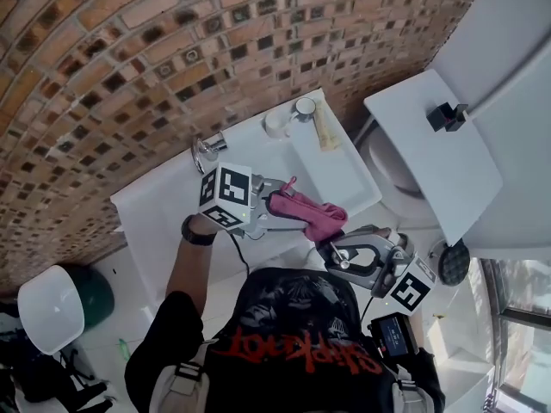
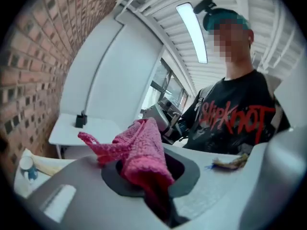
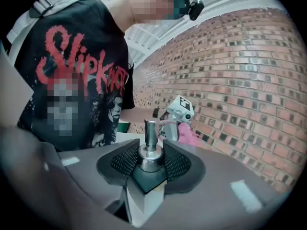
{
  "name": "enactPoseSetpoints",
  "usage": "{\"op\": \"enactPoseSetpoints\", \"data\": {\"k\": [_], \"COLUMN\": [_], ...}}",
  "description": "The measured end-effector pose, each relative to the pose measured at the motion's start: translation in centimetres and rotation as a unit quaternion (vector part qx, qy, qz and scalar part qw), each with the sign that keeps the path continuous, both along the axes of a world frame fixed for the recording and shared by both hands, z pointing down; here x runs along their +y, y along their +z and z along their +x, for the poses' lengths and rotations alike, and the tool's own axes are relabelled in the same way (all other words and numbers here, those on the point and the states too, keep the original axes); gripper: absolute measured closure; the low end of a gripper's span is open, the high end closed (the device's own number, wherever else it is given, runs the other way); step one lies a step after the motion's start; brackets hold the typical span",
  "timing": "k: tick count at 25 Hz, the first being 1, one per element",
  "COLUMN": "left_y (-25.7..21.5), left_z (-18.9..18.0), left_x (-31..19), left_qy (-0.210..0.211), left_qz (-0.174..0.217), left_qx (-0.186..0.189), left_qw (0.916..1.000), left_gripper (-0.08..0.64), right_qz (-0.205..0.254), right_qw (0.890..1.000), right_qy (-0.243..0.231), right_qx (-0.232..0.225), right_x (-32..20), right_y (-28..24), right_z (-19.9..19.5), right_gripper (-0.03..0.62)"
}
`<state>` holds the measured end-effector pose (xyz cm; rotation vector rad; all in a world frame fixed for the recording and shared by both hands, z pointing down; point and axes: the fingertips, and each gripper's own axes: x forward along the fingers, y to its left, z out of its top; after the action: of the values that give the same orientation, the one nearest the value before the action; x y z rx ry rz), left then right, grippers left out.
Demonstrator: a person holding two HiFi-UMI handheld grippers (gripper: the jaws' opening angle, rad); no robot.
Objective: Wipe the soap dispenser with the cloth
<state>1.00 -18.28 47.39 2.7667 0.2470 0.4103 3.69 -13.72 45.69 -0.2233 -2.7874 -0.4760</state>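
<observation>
Left gripper (image 1: 267, 212) pinches the pink cloth (image 1: 310, 215); right gripper (image 1: 343, 256) clamps the soap dispenser (image 3: 148, 174), its pump pointing at the cloth just ahead.

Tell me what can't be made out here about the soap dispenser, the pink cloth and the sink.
Soap dispenser: its lower body, covered by the jaws of the right gripper in the right gripper view.
Cloth: its lower end, buried between the jaws of the left gripper in the left gripper view.
Small things at the back corner of the sink: too small to name in the head view.
</observation>
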Motion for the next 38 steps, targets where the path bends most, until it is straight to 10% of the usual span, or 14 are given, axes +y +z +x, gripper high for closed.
{"op": "enactPoseSetpoints", "data": {"k": [5,10,17,22,24,30,38], "left_y": [0.1,5.0,13.9,14.3,13.6,8.7,2.9], "left_z": [0.5,1.9,0.6,2.5,4.8,8.9,8.8], "left_x": [1.0,-0.7,-1.9,-0.4,2.0,4.3,2.0], "left_qy": [0.073,0.045,-0.020,-0.022,0.012,-0.058,-0.172], "left_qz": [-0.031,-0.010,0.025,0.056,0.106,0.241,0.181], "left_qx": [-0.061,-0.175,-0.328,-0.243,-0.180,-0.021,0.087], "left_qw": [0.9950,0.9835,0.9442,0.9682,0.9779,0.9686,0.9643], "left_gripper": [0.509,0.509,0.509,0.509,0.509,0.509,0.509], "right_qz": [0.018,0.039,-0.038,-0.089,-0.071,-0.093,-0.114], "right_qw": [1.000,0.999,0.995,0.948,0.934,0.916,0.919], "right_qy": [-0.007,-0.014,0.059,0.258,0.328,0.367,0.355], "right_qx": [0.022,0.023,-0.064,-0.163,-0.124,-0.133,-0.126], "right_x": [0.6,1.2,-0.7,-7.1,-9.0,-12.6,-12.4], "right_y": [0.5,-0.3,-1.8,-4.5,-2.8,-1.8,-0.5], "right_z": [-0.3,-0.3,2.3,6.5,8.0,6.3,5.9], "right_gripper": [0.437,0.437,0.437,0.436,0.436,0.436,0.436]}}
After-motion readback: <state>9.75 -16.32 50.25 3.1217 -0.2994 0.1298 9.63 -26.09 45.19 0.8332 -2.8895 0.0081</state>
